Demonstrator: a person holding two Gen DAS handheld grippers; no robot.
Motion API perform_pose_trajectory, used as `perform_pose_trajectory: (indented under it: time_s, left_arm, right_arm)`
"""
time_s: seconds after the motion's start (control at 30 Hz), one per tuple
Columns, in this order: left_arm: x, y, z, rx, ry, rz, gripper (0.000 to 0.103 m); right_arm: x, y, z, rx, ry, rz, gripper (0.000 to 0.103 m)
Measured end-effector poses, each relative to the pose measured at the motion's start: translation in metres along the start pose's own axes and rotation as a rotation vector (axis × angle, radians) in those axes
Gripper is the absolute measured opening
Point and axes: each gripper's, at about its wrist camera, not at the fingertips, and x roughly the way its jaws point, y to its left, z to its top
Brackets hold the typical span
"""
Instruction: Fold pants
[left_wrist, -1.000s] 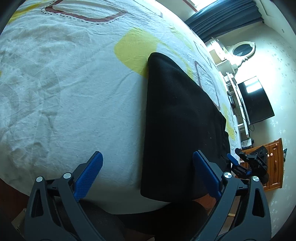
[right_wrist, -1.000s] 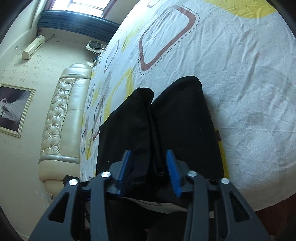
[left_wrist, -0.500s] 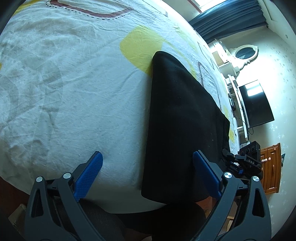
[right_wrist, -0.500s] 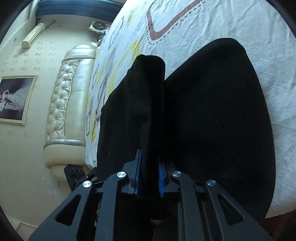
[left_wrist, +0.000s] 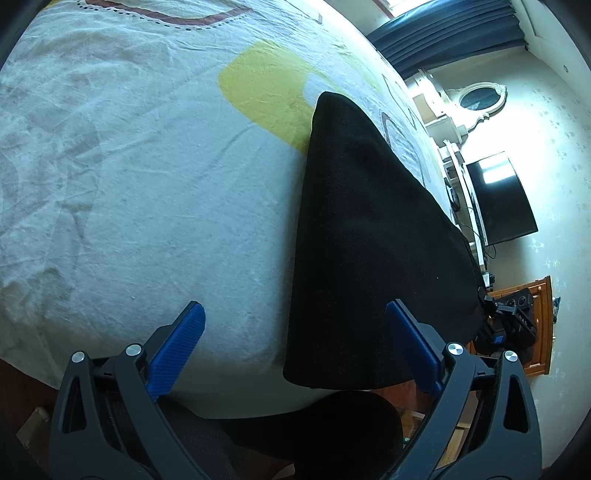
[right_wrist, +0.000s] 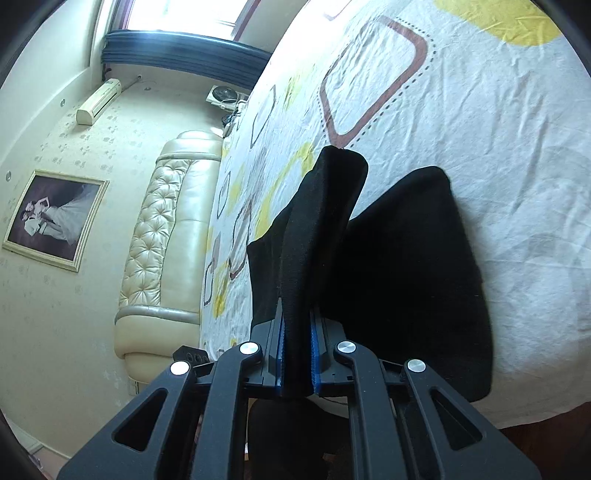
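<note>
- Black pants (left_wrist: 369, 240) lie on the bed's white patterned sheet (left_wrist: 129, 184), near its front edge, with their long axis running from about 6 o'clock up toward 12 in the left wrist view.
- The near end is broad and hangs a little over the bed edge; the far end narrows to a rounded tip beside a yellow patch (left_wrist: 266, 92) at roughly 11 o'clock from that tip.
- Plain matte fabric, smooth on top, no visible pockets or seams from the left side.
- In the right wrist view, a strip of the pants (right_wrist: 317, 229) rises off the bed as a raised ridge, pointing from 6 toward 12 o'clock, with a ribbed edge showing on its left face.
- The rest of the garment spreads flat at 3 o'clock of that ridge.
- Right gripper (right_wrist: 295, 354): blue pads pinched tight on the near end of the ridge, cloth clamped between them.
- Left gripper (left_wrist: 295, 347): jaws spread wide and holding nothing; its right finger is over the pants' near corner, its left finger over bare sheet.
- Padded headboard (right_wrist: 166, 229) sits at 9 o'clock in the right view.
</note>
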Motion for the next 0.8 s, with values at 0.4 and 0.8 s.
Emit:
perform_pose_trajectory:
  time_s: [0.4,0.8]
  left_arm:
    - [0.015,-0.013,-0.007,0.072,0.034,-0.005,0.1]
    - [0.01,-0.002,-0.005,0.036,0.036,-0.035,0.1]
  right_arm:
    - [-0.007,-0.066,-0.003,0.108,-0.025,-0.077,0.01]
    - [-0.066,-0.091,-0.013,0.189,-0.106,-0.176,0.041]
